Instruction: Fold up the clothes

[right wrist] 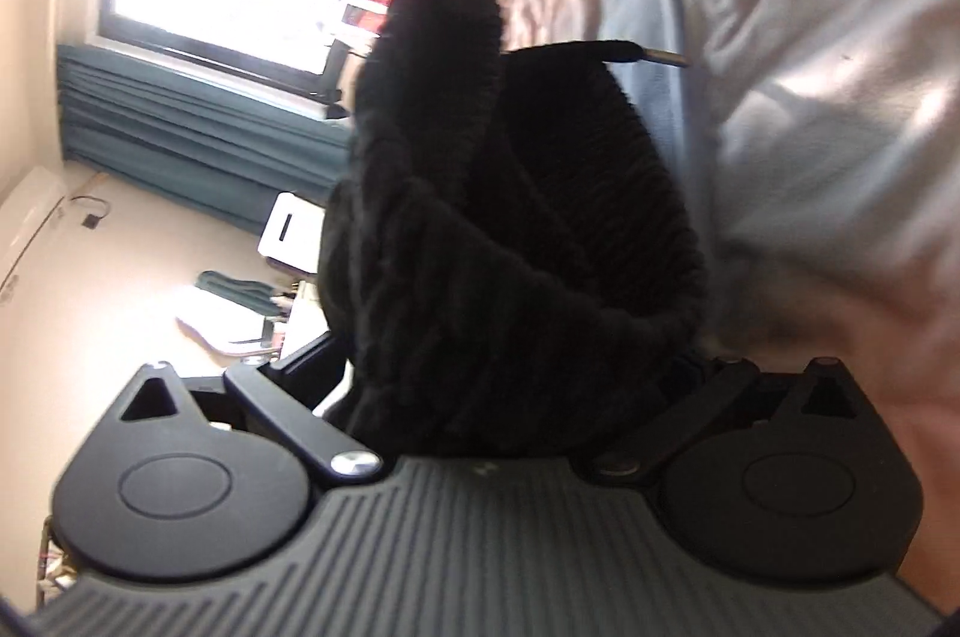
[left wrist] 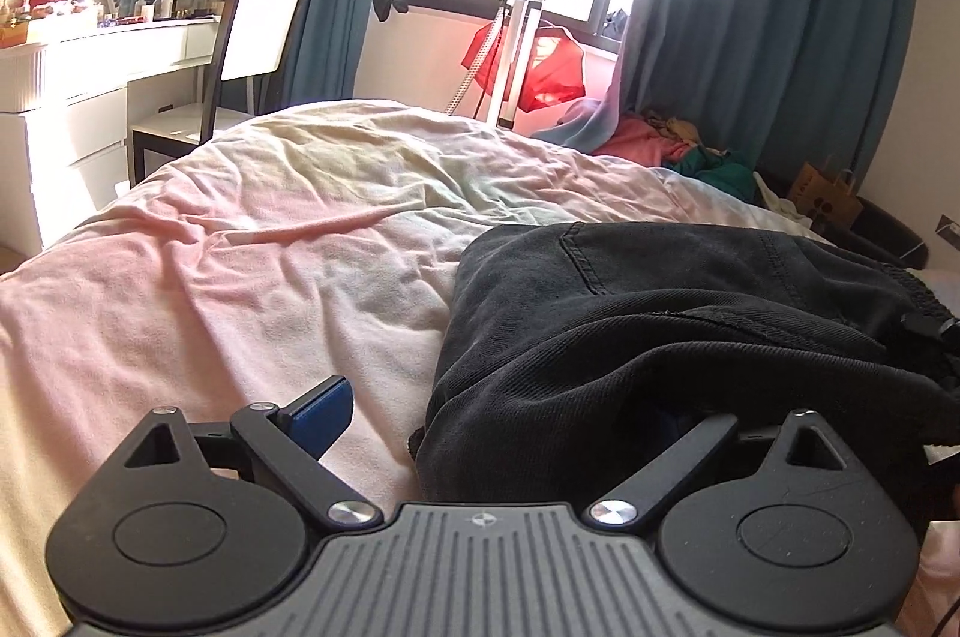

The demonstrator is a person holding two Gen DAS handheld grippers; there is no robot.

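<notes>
My left gripper (left wrist: 498, 433) is spread wide around the black pants' (left wrist: 690, 313) edge on the bed (left wrist: 240, 229), right gripper (right wrist: 510, 385) pinching their bunched waistband, open bedding to the left.

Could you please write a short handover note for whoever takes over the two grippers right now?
Left gripper: open, blue pad clear on one side, the other finger tucked under the black garment's edge.
Right gripper: black fabric bunched between its fingers and lifted; grip not confirmed.
The garment lies on the pink bedsheet, rumpled, pocket seam up.
Done: one end picked up. Left: grip with the left, finish the fold, flatten.
</notes>
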